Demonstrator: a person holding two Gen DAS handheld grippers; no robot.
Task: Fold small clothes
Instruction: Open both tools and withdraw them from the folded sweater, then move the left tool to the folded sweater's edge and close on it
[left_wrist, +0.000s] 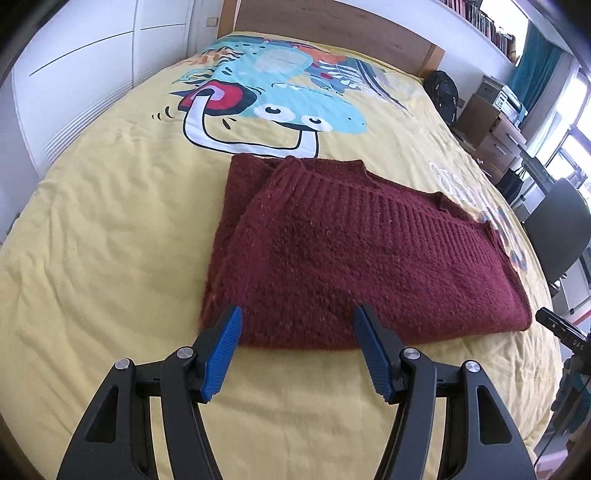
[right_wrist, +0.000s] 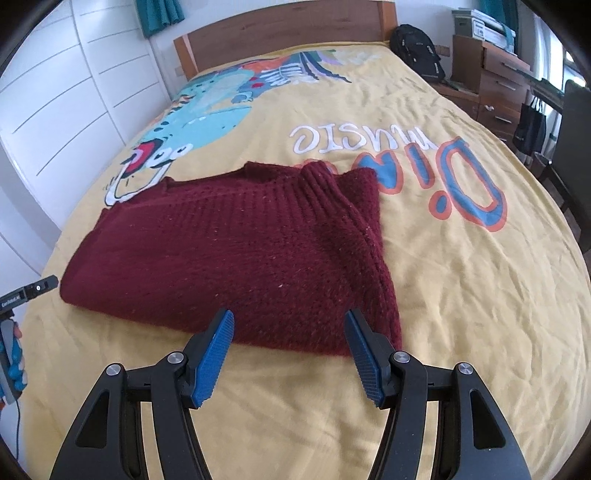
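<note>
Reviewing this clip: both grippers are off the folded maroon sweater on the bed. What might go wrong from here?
1. The ribbed band lies slanted across the maroon sweater; another fold may come out lopsided.
2. The open left gripper and right gripper sit over the thick near edge; a shallow pinch might catch only the top layer and undo the fold.
3. The yellow bedspread is soft and wrinkled, so a low grasp might snag it too.

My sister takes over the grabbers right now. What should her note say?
Left gripper: open, holding nothing, above the sweater's near edge.
Right gripper: open, holding nothing, also at the near edge.
The dark red sweater lies folded on the yellow bedspread, ribbed hem on top.
Done: it looks folded into a rough rectangle.
Left: maybe one more fold or some tidying; no other clothes are in view.
</note>
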